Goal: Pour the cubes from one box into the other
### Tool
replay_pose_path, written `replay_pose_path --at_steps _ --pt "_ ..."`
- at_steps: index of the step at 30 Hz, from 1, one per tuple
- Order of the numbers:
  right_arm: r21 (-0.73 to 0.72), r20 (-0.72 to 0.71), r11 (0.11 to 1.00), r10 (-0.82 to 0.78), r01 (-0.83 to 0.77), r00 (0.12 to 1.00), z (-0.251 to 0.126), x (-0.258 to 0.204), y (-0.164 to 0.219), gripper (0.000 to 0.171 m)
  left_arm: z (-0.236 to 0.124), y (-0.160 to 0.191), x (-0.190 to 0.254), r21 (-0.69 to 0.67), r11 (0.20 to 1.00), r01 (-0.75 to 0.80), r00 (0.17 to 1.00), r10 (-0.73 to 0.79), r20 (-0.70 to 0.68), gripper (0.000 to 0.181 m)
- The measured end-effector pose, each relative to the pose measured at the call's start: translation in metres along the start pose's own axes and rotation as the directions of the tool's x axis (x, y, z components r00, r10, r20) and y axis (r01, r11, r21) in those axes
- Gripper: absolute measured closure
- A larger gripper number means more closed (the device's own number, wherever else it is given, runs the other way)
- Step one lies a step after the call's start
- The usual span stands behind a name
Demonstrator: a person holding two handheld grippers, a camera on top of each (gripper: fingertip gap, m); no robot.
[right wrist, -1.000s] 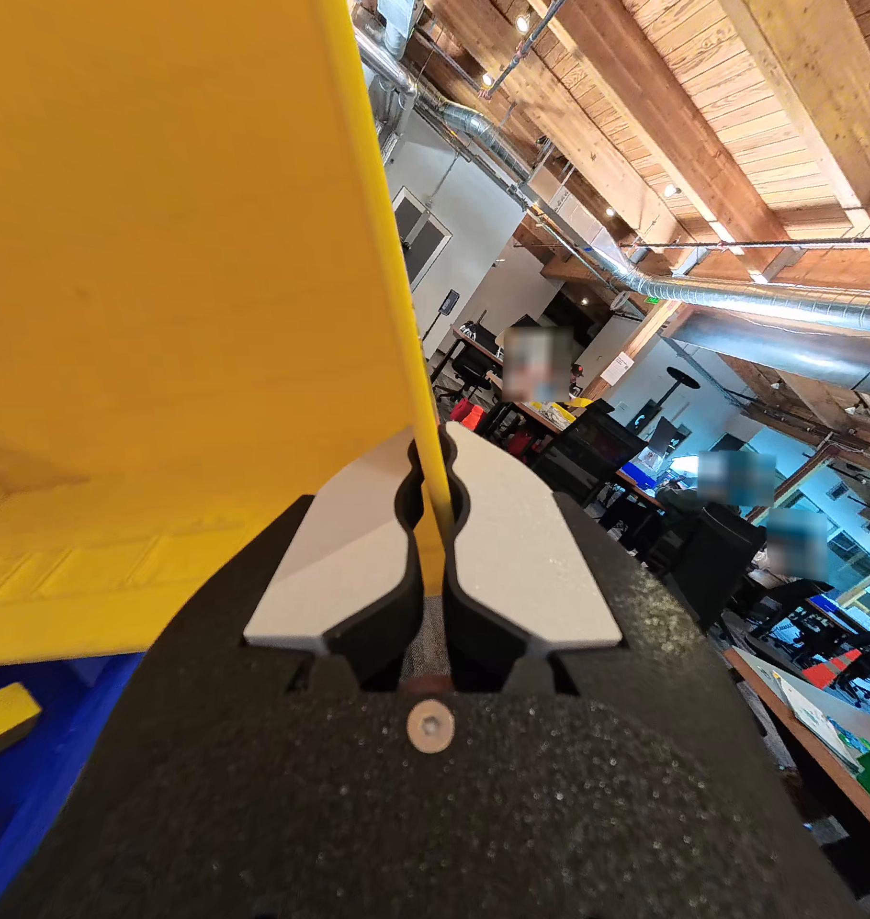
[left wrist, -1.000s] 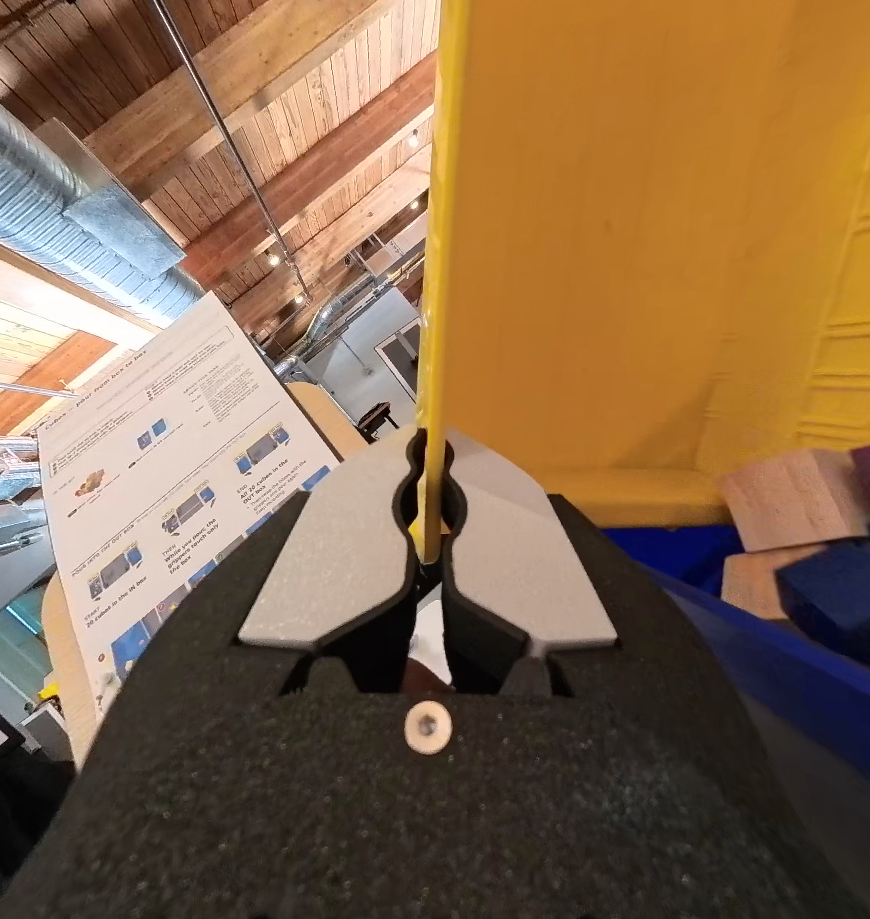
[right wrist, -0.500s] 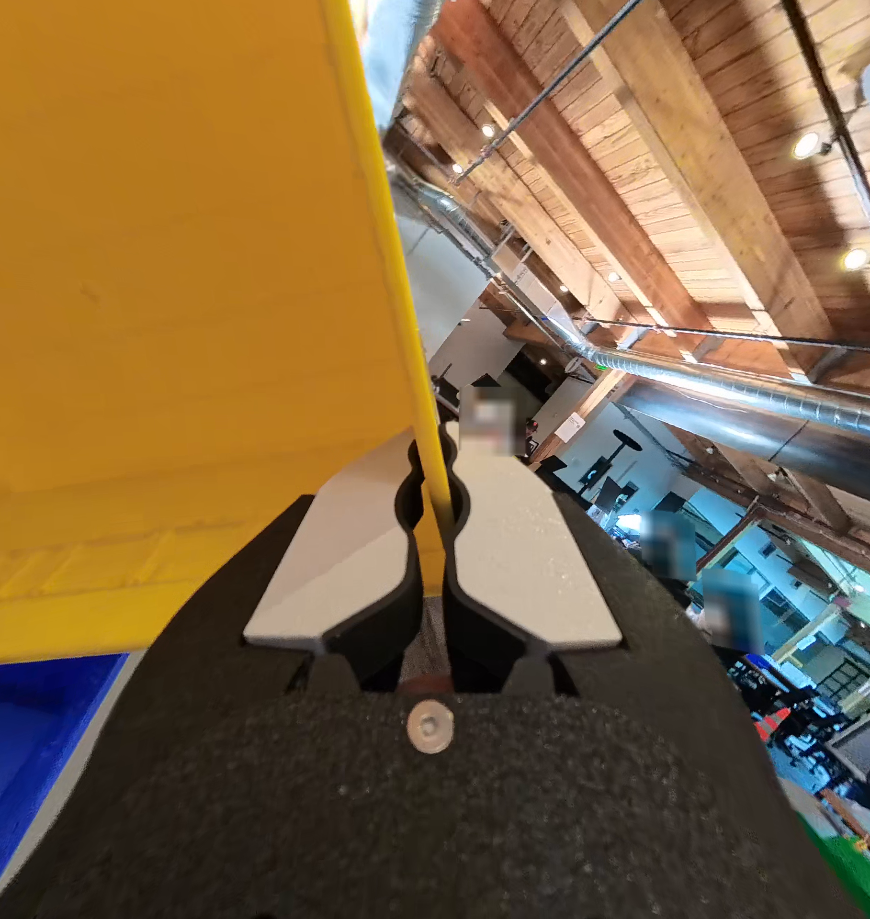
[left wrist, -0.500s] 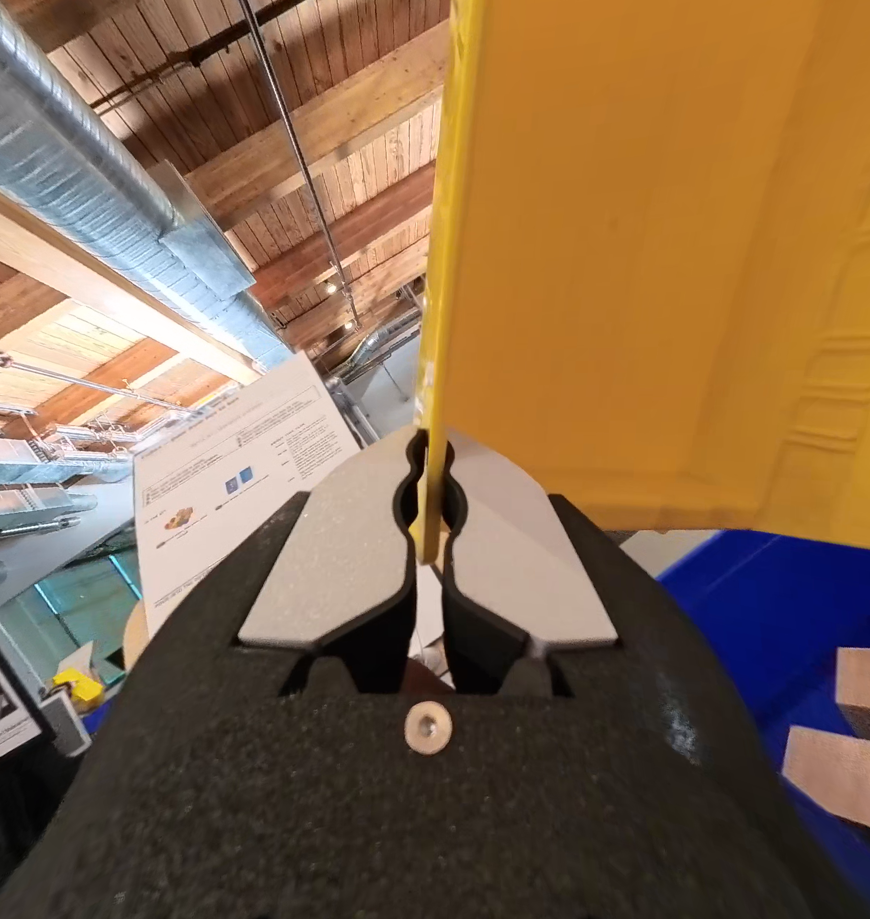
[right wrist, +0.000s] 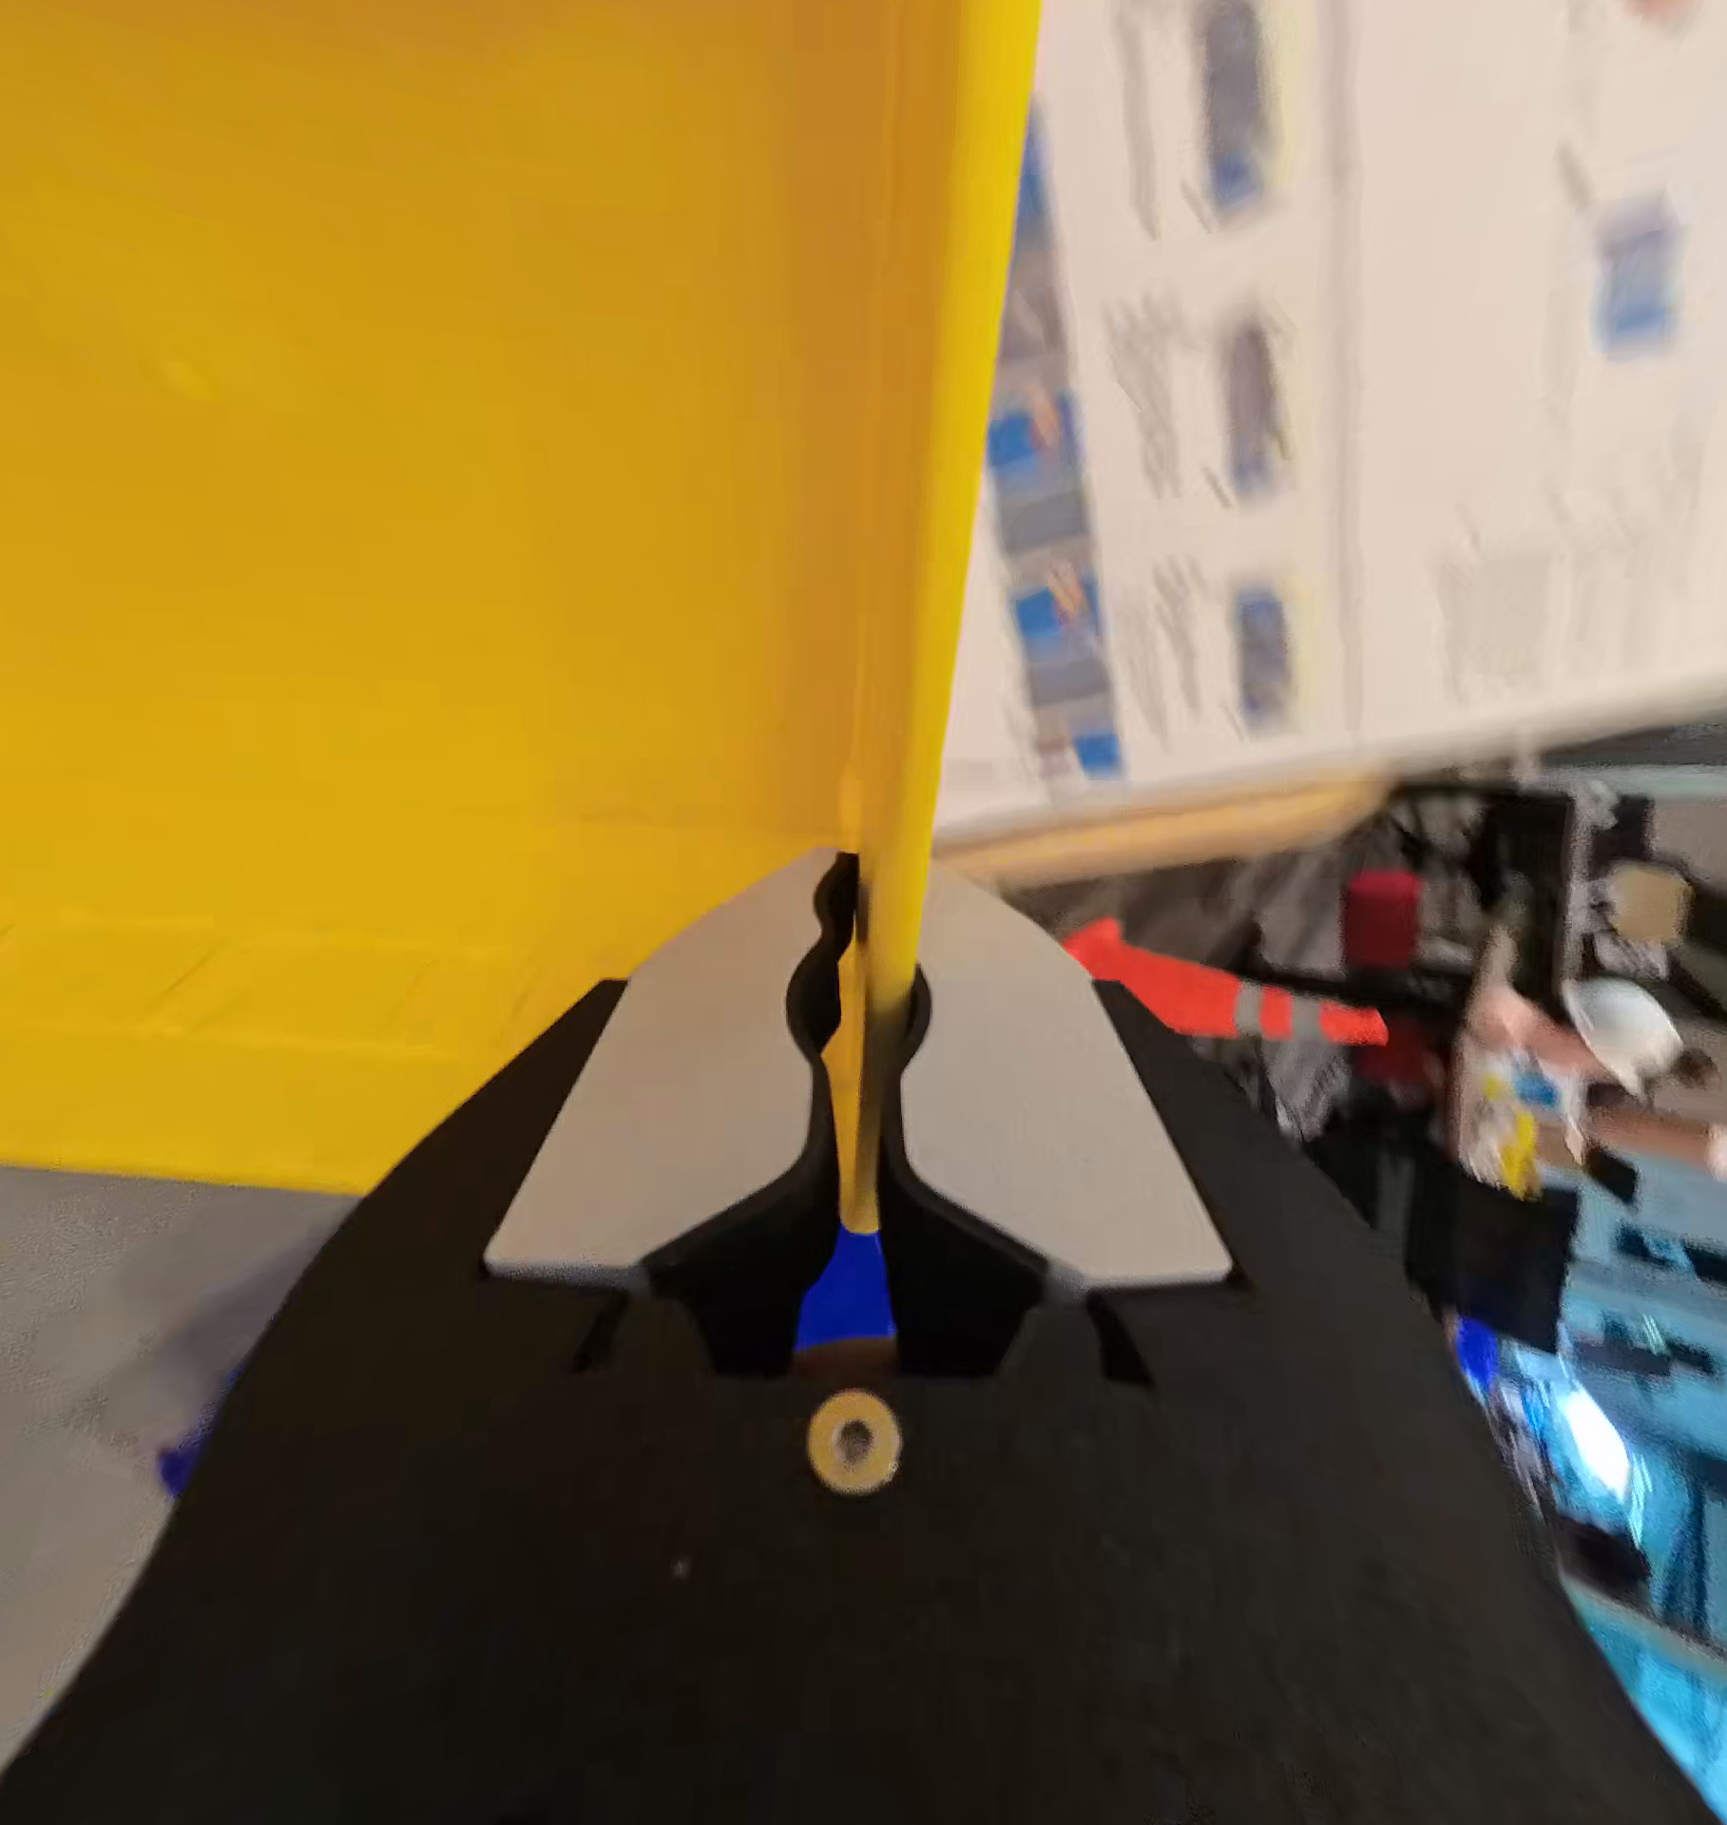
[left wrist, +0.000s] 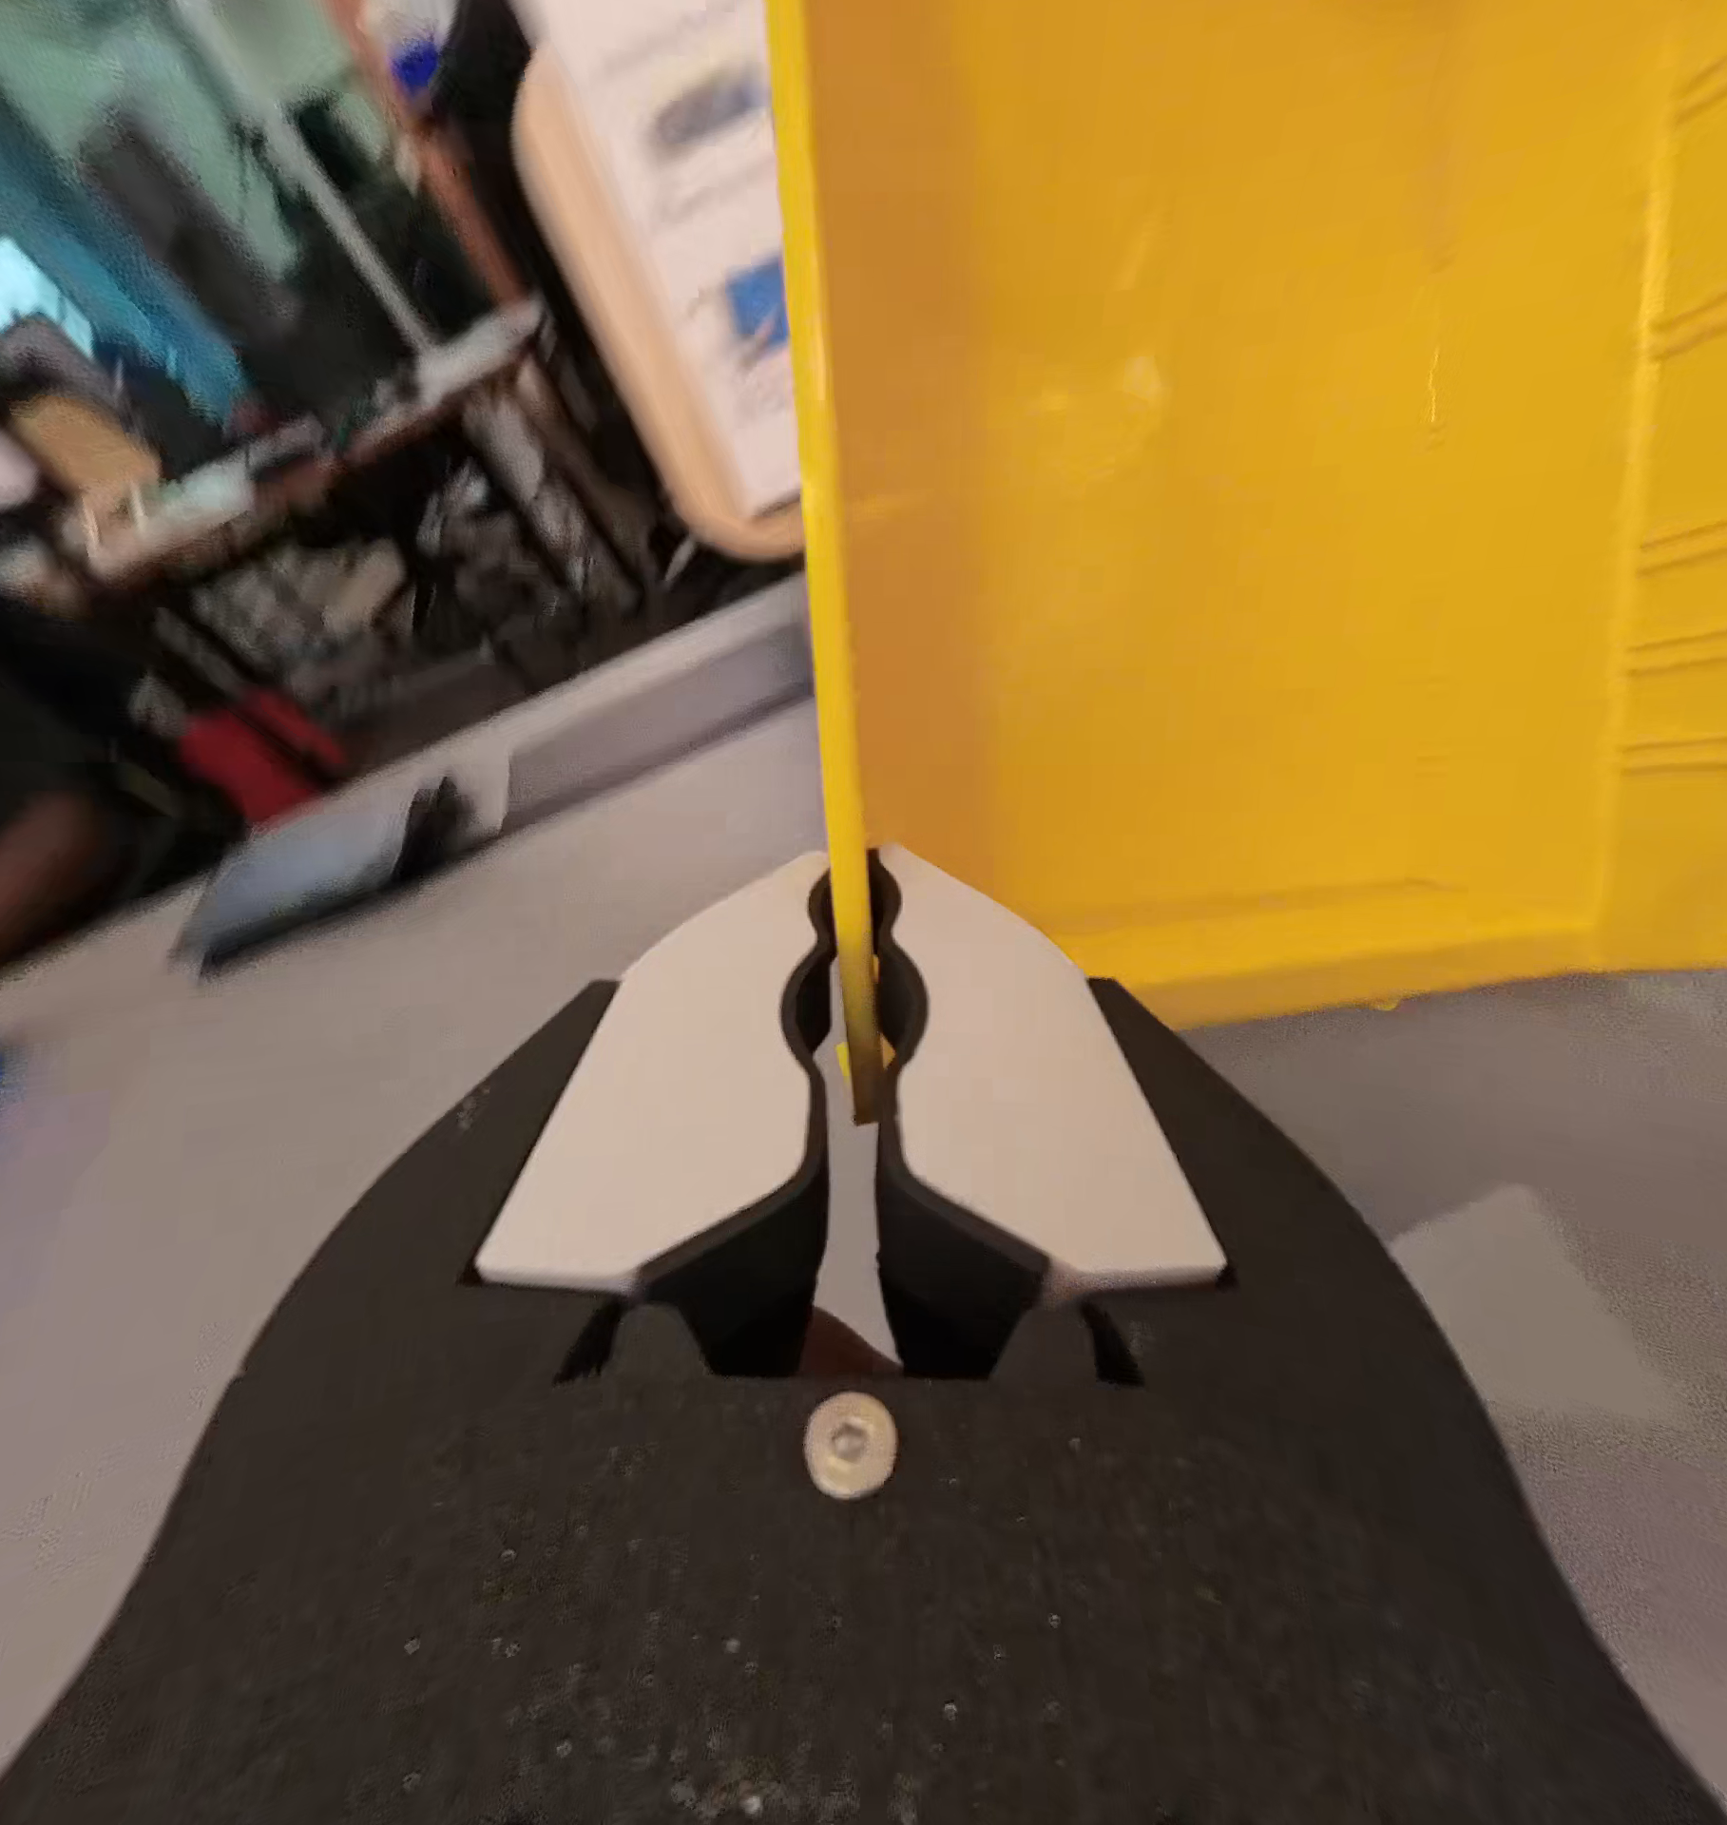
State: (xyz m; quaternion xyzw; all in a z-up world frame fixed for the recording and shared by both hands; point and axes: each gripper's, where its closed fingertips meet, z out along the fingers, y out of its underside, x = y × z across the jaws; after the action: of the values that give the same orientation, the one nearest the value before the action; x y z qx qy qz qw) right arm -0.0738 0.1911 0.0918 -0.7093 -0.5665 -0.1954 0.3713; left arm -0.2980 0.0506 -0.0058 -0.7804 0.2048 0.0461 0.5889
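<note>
Left gripper (left wrist: 854,879), right gripper (right wrist: 874,879) clamp yellow box (left wrist: 1234,444) walls; poster (right wrist: 1432,346) text blurred.

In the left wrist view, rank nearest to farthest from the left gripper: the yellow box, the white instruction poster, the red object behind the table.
1. yellow box: clamped in the left gripper, right.
2. red object: beyond the table edge, left.
3. white instruction poster: upper background, blurred.

One yellow box (left wrist: 1234,474) shows in both views, filling the right of the left wrist view and the left of the right wrist view (right wrist: 444,494). Two claws: the left claw (left wrist: 851,889) and the right claw (right wrist: 874,889), one per view, each with two grey fingers (left wrist: 701,1067). One grey desk (left wrist: 1531,1136). One white poster board (right wrist: 1382,346), far right. No cubes countable.
</note>
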Motion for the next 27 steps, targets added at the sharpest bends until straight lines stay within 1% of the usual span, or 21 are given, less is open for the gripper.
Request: replay_pose_path --at_steps 2,4,6,7,9,13,16,18,20,22,23,24,25,26,27 --pt "0.039 0.13 0.998 -0.059 0.055 0.99 0.041 -0.036 -0.071 0.17 -0.023 0.046 -0.049 -0.097 0.992 0.081 0.996 -0.077 0.049 0.178" --pt "0.037 0.278 0.995 -0.095 0.088 0.956 0.083 -0.073 -0.131 0.17 -0.04 0.088 -0.085 -0.21 0.967 0.147 0.988 -0.136 0.069 0.178" --pt "-0.008 0.409 0.99 -0.128 0.143 0.903 0.124 -0.106 -0.176 0.169 -0.049 0.123 -0.11 -0.319 0.932 0.17 0.985 -0.162 0.052 0.178" --pt "-0.033 0.462 0.985 -0.138 0.172 0.876 0.143 -0.119 -0.195 0.169 -0.049 0.137 -0.119 -0.369 0.911 0.183 0.982 -0.188 0.022 0.177" --pt "-0.085 0.567 0.978 -0.109 0.189 0.816 0.176 -0.141 -0.224 0.169 -0.047 0.159 -0.139 -0.458 0.866 0.2 0.97 -0.241 -0.032 0.175" --pt "-0.183 0.676 0.965 -0.017 0.19 0.737 0.23 -0.169 -0.249 0.168 -0.025 0.185 -0.185 -0.522 0.8 0.296 0.929 -0.368 -0.037 0.177" --pt "-0.265 0.702 0.95 0.071 0.167 0.708 0.254 -0.18 -0.246 0.167 -0.005 0.198 -0.201 -0.512 0.768 0.385 0.888 -0.459 -0.02 0.178" --pt "-0.292 0.687 0.935 0.058 0.202 0.724 0.269 -0.185 -0.235 0.162 0.007 0.198 -0.204 -0.46 0.757 0.465 0.855 -0.519 0.01 0.177" --pt "-0.251 0.644 0.96 0.071 0.123 0.762 0.282 -0.186 -0.243 0.157 0.012 0.196 -0.202 -0.429 0.773 0.468 0.859 -0.512 0.017 0.177" --pt "-0.211 0.591 0.976 0.079 0.06 0.803 0.284 -0.178 -0.248 0.152 0.015 0.195 -0.201 -0.417 0.767 0.488 0.85 -0.527 0.025 0.176" --pt "-0.176 0.536 0.983 0.059 0.044 0.842 0.278 -0.164 -0.251 0.144 0.013 0.194 -0.201 -0.419 0.76 0.497 0.845 -0.533 0.035 0.176" --pt "-0.112 0.466 0.994 0.044 0.01 0.884 0.265 -0.145 -0.255 0.141 0.007 0.19 -0.203 -0.407 0.758 0.51 0.843 -0.535 0.058 0.167" --pt "-0.021 0.396 0.998 0.065 -0.061 0.916 0.242 -0.124 -0.261 0.141 -0.004 0.181 -0.209 -0.364 0.778 0.512 0.85 -0.519 0.088 0.152" --pt "0.083 0.349 0.985 0.115 -0.153 0.93 0.208 -0.106 -0.264 0.141 -0.02 0.168 -0.217 -0.299 0.811 0.503 0.863 -0.489 0.126 0.148" --pt "0.193 0.331 0.948 0.18 -0.253 0.926 0.167 -0.092 -0.262 0.141 -0.039 0.154 -0.224 -0.225 0.841 0.492 0.87 -0.464 0.168 0.147"
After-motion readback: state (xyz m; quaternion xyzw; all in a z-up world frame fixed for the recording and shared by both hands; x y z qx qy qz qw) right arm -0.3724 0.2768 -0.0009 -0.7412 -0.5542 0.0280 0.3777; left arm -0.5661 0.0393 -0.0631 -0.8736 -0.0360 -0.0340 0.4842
